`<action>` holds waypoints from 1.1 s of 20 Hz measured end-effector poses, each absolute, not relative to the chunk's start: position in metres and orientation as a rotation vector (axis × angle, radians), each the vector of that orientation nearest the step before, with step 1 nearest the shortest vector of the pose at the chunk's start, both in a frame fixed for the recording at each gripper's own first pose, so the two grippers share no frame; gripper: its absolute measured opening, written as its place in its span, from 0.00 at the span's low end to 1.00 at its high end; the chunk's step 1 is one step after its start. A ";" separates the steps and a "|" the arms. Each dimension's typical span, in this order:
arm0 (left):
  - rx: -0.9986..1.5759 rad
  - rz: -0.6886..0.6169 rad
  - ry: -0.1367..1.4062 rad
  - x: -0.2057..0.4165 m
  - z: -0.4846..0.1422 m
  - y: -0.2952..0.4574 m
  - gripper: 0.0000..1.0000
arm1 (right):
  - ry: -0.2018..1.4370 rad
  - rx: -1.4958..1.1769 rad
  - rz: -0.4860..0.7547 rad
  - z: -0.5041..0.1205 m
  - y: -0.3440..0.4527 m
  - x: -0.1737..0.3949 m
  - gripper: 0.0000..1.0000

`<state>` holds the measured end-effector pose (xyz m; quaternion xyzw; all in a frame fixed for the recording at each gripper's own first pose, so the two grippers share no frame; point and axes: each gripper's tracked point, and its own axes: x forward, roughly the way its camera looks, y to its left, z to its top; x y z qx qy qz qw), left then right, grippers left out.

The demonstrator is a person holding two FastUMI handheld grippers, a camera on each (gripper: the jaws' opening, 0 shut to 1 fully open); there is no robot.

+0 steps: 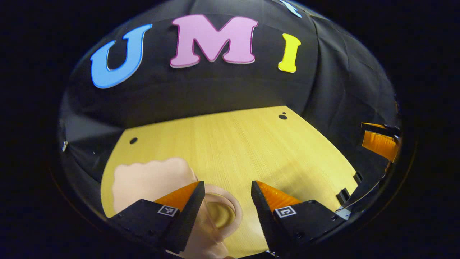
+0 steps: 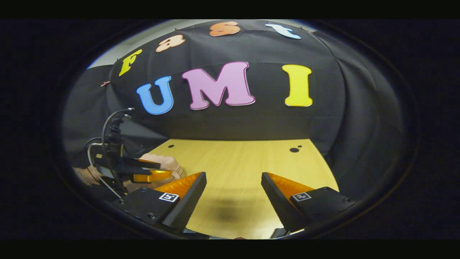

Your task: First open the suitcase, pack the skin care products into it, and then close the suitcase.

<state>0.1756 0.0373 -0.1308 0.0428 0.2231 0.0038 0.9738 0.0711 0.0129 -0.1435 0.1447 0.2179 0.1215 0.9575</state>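
Dim booth; the wooden tabletop (image 1: 230, 144) is the brightest thing, lit evenly from above w/ no glare. Soft dark shadow on it in the right gripper view, just ahead of the right gripper (image 2: 233, 196). Strong fisheye bend twd edges (table outline bows). The pink item (image 1: 151, 180) looks smeared, soft-focus.

L gripper (image 1: 228, 201) w/ fingers apart, over wooden counter (image 1: 244, 144). Pale pink suitcase (image 1: 151, 180) at near left, its ring-shaped handle (image 1: 224, 212) just beside left finger. Other gripper (image 1: 381, 142) at far right edge.
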 end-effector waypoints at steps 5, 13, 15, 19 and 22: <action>0.145 0.059 0.130 0.161 -0.014 0.016 0.98 | 0.291 0.243 0.166 -0.084 -0.014 0.086 0.97; 0.056 0.132 -0.054 0.115 0.068 0.013 0.98 | 0.057 0.112 0.136 0.000 -0.015 0.081 0.97; 0.049 0.165 -0.099 0.106 0.082 0.017 0.98 | 0.044 0.107 0.157 0.004 -0.005 0.077 0.99; 0.059 0.178 -0.114 0.098 0.083 0.020 0.98 | 0.053 0.114 0.203 0.001 0.009 0.071 0.96; 0.045 0.185 -0.107 0.095 0.082 0.025 0.98 | 0.049 0.116 0.200 0.003 0.007 0.071 0.96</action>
